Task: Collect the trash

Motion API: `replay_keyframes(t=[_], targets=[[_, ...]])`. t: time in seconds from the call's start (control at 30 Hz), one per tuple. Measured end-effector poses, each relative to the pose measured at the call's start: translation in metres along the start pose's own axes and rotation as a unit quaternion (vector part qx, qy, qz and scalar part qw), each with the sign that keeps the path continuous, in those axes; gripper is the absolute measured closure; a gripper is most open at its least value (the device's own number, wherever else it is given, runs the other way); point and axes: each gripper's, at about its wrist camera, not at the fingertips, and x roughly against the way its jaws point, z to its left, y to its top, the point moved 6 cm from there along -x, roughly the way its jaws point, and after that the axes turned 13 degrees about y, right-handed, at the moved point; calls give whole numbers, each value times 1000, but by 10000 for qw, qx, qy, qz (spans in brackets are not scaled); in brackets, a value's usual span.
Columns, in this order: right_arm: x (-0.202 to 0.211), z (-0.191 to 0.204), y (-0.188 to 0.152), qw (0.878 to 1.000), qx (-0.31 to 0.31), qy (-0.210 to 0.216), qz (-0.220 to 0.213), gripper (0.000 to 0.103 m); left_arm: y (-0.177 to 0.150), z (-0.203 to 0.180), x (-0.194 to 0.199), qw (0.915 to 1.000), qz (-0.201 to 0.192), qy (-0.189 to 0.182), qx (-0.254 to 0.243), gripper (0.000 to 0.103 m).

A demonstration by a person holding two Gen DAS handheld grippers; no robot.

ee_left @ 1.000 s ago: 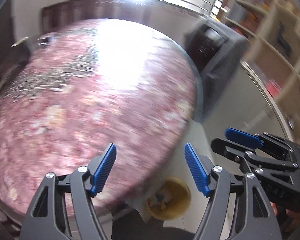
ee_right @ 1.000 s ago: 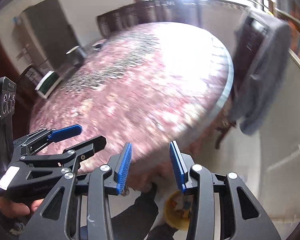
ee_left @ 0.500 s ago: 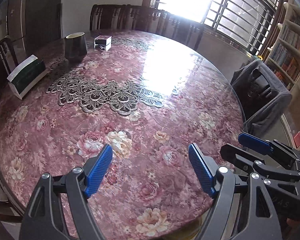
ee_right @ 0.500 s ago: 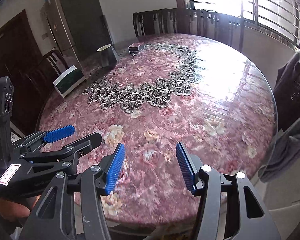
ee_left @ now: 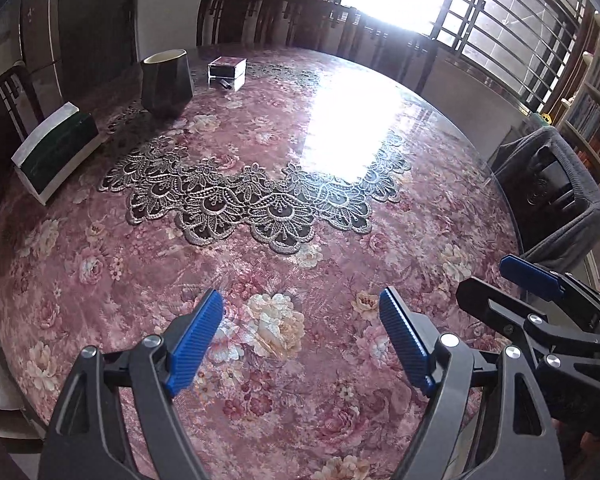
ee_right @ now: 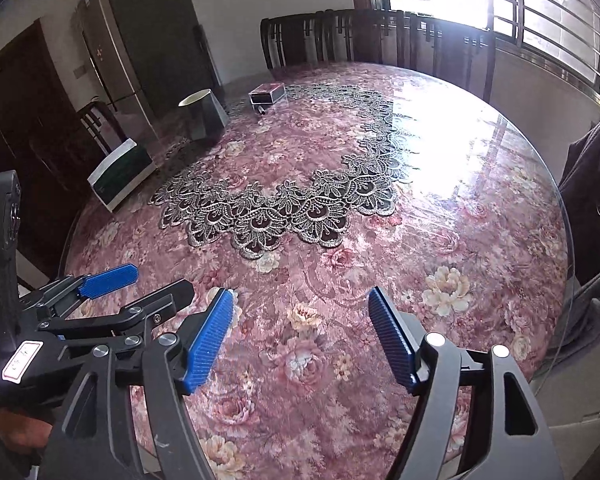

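Observation:
My left gripper (ee_left: 300,336) is open and empty over the near edge of a round table (ee_left: 100,320) with a pink floral cover. My right gripper (ee_right: 300,332) is open and empty beside it, also over the near edge. The right gripper shows at the right of the left wrist view (ee_left: 540,308), and the left one at the left of the right wrist view (ee_right: 112,280). No loose trash shows on the table. The yellow bin seen earlier is out of view.
A lace doily (ee_left: 240,196) lies mid-table. At the far left stand a dark cup (ee_left: 166,80), a small box (ee_left: 227,69) with a pen, and a green-white tissue box (ee_left: 54,152). Dark chairs (ee_left: 300,20) ring the table; one at right holds grey cloth (ee_left: 560,200).
Both grippers have swung up from looking down at the floor and the yellow bin to facing across the tabletop. The right gripper's jaws stand wider apart than before.

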Motion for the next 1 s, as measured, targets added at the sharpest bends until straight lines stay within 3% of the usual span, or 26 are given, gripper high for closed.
replay_keyframes(t=[0.23,0.53,1.0], targets=[[-6,-6,4,10000,-60,-60,35,26,6,-1,-11,9999,56,72,-85,21],[-7,-9,6,9999,-67,-68,42,25,10,3,-12,9984,-30,540,-137,4],[-2,-11,5,9999,-63,-87,19,25,16,1,4,9940,-535,904,-289,4]])
